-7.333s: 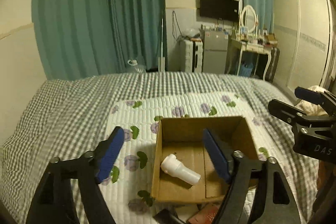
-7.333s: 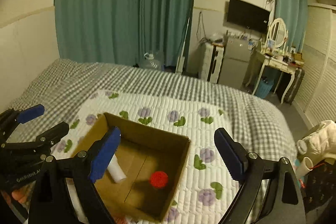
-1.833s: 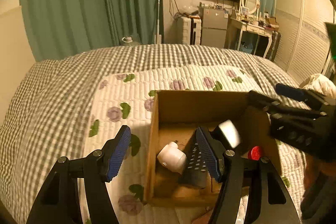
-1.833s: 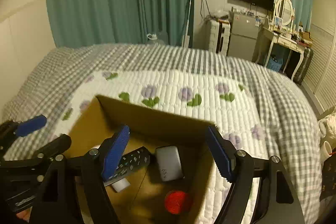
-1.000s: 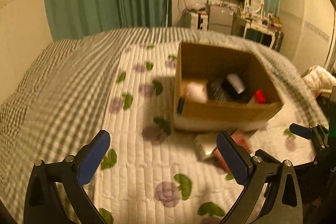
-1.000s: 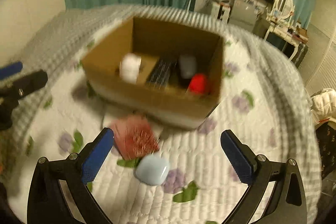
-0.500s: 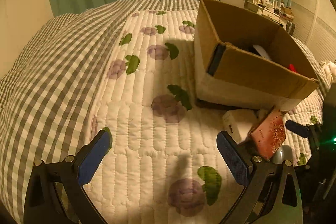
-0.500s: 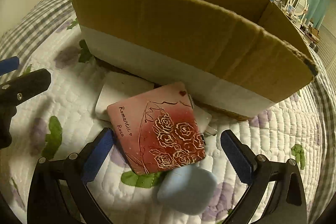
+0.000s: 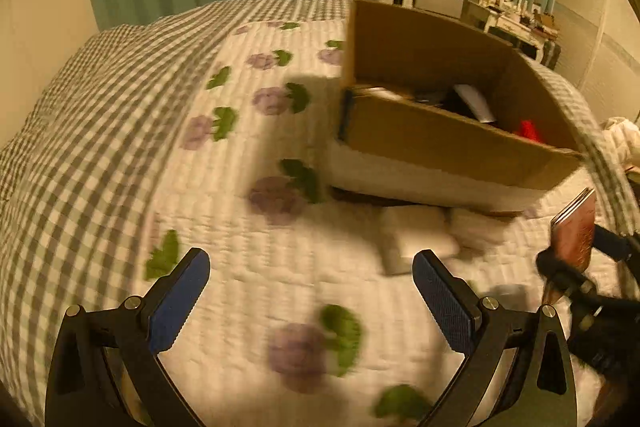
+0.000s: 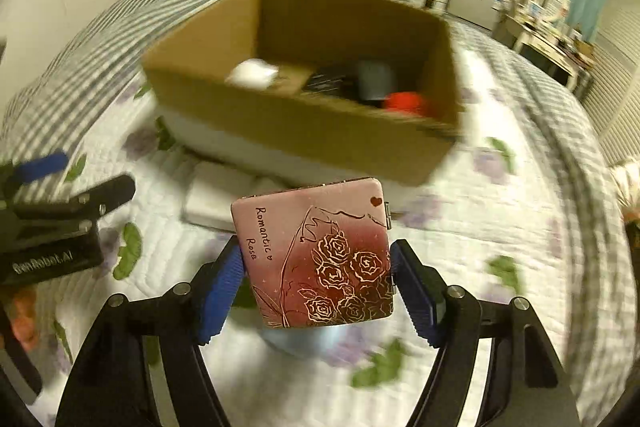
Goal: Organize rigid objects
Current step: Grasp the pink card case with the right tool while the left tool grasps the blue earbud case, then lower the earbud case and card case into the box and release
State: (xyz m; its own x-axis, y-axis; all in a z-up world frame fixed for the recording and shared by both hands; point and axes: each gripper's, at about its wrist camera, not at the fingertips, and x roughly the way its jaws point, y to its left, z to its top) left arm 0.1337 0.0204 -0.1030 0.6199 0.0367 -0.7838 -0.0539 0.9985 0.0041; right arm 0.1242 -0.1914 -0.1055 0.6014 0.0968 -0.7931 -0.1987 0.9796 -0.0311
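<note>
Pink rose-printed case (image 9: pixel 573 235), in the left wrist view, seen edge-on at the far right, upright, pinched in the right gripper (image 9: pixel 576 267); left gripper (image 9: pixel 310 297) spread wide with nothing between its blue pads (image 9: pixel 178 301), hovering over the quilted floral bedspread (image 9: pixel 240 227); cardboard box (image 9: pixel 440 143) ahead and to the right on the bed, a red item (image 9: pixel 528 129) and dark and pale things inside, too blurred to name; flat white packet (image 9: pixel 416 239) lying on the quilt just in front of the box.

Pink rose-printed case (image 10: pixel 316 259), in the right wrist view, lifted clear of the quilt, face toward the camera, lettered "Romantic Rose"; right gripper (image 10: pixel 316 287) clamped on its two side edges, blue pads (image 10: pixel 222 287) pressed against them; pale blue rounded object (image 10: pixel 296 341) on the bedspread (image 10: pixel 500 227) directly beneath; cardboard box (image 10: pixel 304 119) beyond, holding a white item (image 10: pixel 252 73), a grey item (image 10: pixel 374 81) and a red item (image 10: pixel 404 103); white packet (image 10: pixel 216 195) in front of the box; left gripper (image 10: pixel 68 179) at the left edge, jaws parted.
</note>
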